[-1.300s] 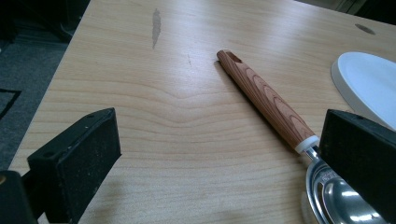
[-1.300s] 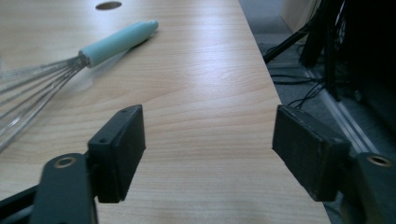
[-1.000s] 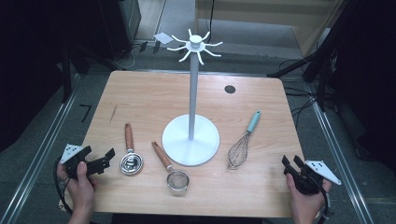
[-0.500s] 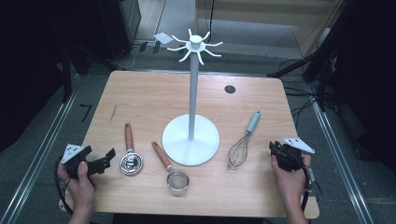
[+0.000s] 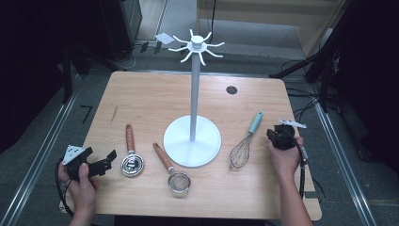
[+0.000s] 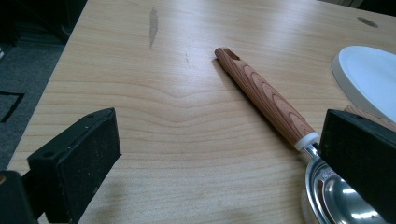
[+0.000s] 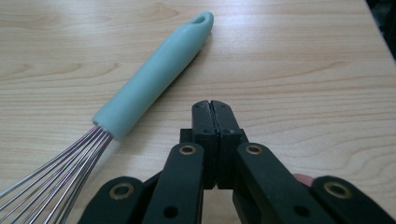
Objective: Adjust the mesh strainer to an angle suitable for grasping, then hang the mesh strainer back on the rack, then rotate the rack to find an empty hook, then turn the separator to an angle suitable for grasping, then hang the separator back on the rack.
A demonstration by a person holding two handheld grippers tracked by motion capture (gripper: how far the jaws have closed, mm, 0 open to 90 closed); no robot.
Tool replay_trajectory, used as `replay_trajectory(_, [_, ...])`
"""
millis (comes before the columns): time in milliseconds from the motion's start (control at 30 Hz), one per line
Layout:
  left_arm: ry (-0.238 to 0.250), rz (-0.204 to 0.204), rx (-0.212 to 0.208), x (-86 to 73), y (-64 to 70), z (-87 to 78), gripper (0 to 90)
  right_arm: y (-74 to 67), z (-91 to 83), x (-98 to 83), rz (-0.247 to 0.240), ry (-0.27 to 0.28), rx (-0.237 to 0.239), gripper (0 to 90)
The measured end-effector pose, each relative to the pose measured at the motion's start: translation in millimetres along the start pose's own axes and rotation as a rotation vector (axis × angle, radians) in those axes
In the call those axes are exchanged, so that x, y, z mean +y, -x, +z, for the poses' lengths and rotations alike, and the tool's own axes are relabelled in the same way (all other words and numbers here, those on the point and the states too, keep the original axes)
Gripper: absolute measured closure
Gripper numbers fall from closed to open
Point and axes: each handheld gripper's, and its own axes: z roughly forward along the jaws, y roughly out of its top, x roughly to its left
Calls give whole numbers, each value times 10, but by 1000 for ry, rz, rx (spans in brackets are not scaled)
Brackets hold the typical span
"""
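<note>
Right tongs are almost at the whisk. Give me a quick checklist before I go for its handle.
1. Right tongs open enough to take the handle: not ok, jaws pressed together with nothing between them.
2. Whisk handle free to grab: ok, the green handle lies flat on the table, nothing on it.
3. Right tongs lined up with the handle: not ok, they sit beside it, apart.
4. Stand clear of the whisk: ok, its base is apart from the wires.
5. Left tongs out of the way: ok, open, by the spoon at the far side.
6. Free hook on the stand top: ok, all hooks bare.
</note>
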Motion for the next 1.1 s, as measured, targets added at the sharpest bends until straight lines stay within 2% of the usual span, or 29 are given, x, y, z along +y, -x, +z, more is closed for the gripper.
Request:
replay_trajectory(167, [1,2,0,0,2,3,0,-13,121,126,-15,-17,-23,900])
replay_trajectory(267, [1,1,0,0,3,4,0,4,183,183,-3,-33,-33,900])
replay_trajectory(433, [0,2,-3,2,3,7,0,13,299,246,38,-53,-8,900])
replay_trajectory(567, [0,5,-3,1,5,8,0,30,415,221,70,-85,9,900])
replay_trajectory(667, [1,4,-3,1,6,8,0,26,452,239,85,-71,24,900])
replay_trajectory(833, [0,7,-2,1,7,8,0,-61,508,344,33,-117,8,900])
replay_trajectory(900, [0,5,-4,2,6,9,0,-95,537,379,32,-128,12,900])
replay_trajectory(1000, [-2,5,-5,2,6,10,0,-154,576,415,22,-130,12,900])
replay_trajectory(1100, [-5,3,-5,4,7,12,0,-231,602,433,-24,-129,2,900])
